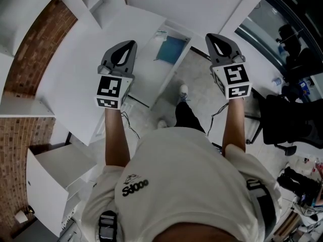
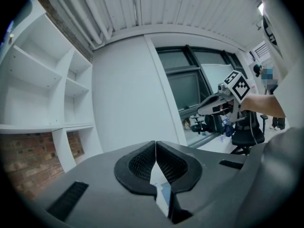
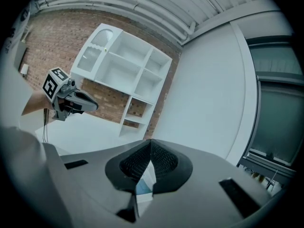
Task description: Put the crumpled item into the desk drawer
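Both closed: left gripper (image 1: 131, 44), right gripper (image 1: 210, 37); open drawer (image 1: 185, 47) blue inside.

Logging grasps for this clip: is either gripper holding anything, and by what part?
Nothing held: left gripper and right gripper are both shut and empty.

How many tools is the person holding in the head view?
2. The left tool is at the view's left, the right tool at its right, both shut and empty. None seems hidden.
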`<state>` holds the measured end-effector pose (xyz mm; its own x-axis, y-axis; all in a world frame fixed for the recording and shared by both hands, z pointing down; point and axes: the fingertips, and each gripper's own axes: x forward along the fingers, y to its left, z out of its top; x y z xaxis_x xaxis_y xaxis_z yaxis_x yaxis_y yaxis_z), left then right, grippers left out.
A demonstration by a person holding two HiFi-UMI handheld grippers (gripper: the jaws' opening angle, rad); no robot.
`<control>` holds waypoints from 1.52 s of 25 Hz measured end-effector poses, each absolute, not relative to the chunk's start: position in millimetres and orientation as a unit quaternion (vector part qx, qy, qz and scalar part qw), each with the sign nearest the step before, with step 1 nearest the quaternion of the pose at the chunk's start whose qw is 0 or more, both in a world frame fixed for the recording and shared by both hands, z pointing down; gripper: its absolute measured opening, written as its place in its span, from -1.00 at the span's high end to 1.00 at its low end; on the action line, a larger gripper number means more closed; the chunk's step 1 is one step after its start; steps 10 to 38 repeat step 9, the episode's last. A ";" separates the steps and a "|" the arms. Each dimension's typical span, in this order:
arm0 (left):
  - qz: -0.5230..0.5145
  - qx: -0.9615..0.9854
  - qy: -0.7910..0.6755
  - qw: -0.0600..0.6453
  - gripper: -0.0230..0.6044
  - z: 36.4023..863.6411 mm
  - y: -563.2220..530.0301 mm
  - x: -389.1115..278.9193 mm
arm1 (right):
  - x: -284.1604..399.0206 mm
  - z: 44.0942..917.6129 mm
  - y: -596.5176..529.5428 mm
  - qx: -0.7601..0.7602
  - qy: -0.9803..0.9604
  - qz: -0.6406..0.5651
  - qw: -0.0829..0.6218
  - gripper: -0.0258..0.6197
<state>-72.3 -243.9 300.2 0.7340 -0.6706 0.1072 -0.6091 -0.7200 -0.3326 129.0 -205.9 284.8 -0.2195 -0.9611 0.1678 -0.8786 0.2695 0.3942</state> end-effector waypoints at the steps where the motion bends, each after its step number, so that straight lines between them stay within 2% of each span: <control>1: -0.116 -0.920 0.348 0.134 0.87 303.5 -247.5 -71.1 | 131.1 286.1 -209.7 0.594 -0.774 -0.106 0.192 0.90; 9: -0.115 -0.921 0.350 0.130 0.87 312.9 -295.7 -48.3 | 155.8 302.3 -260.1 0.589 -0.778 -0.093 0.195 0.90; 38: -0.115 -0.921 0.350 0.130 0.87 312.9 -295.7 -48.3 | 155.8 302.3 -260.1 0.589 -0.778 -0.093 0.195 0.90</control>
